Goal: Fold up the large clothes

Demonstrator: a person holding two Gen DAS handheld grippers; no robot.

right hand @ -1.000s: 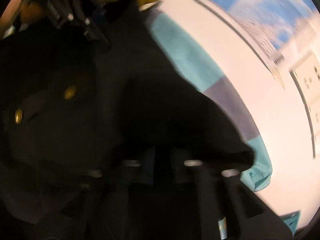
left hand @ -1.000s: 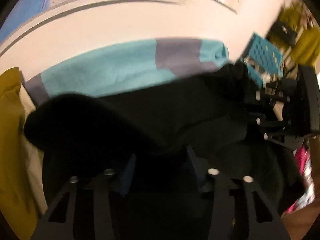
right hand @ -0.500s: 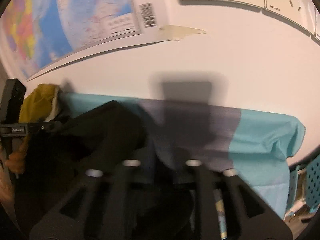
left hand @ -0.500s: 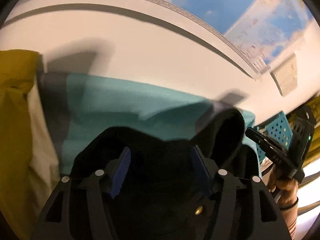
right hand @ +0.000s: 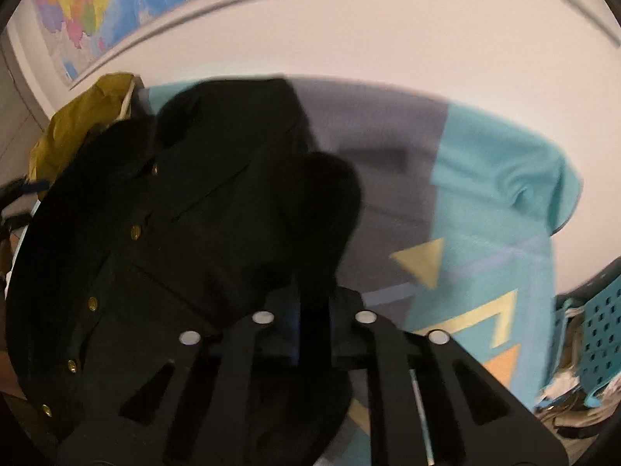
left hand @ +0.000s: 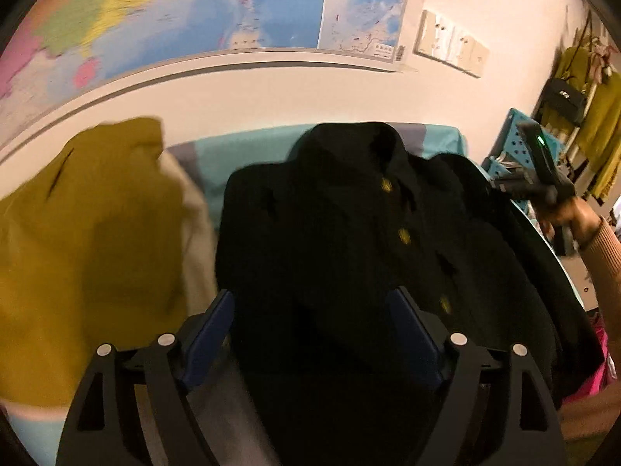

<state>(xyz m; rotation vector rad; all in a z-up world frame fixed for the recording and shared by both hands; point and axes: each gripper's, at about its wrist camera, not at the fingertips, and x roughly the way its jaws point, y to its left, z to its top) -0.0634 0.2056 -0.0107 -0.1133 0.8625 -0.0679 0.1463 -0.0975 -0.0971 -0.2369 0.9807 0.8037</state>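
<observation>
A black coat with gold buttons [left hand: 368, 240] lies spread on a table under a teal and grey cloth [left hand: 240, 151], collar toward the wall. My left gripper [left hand: 310, 334] is open, its blue pads wide apart over the coat's lower part, holding nothing. In the right wrist view the same coat [right hand: 186, 225] fills the left half. My right gripper [right hand: 310, 310] is shut on a fold of the coat's black sleeve fabric, which rises between its fingers. The right gripper also shows in the left wrist view [left hand: 539, 178], held in a hand at the coat's right edge.
A mustard yellow garment [left hand: 85, 240] lies left of the coat, also in the right wrist view [right hand: 81, 124]. A wall with a map [left hand: 194, 11] and sockets [left hand: 450, 42] stands behind the table. A teal perforated basket [right hand: 597, 326] is at the right.
The coat has been brought down and laid flat on the table. My left gripper has let go of it and opened. The right gripper still pinches the sleeve.
</observation>
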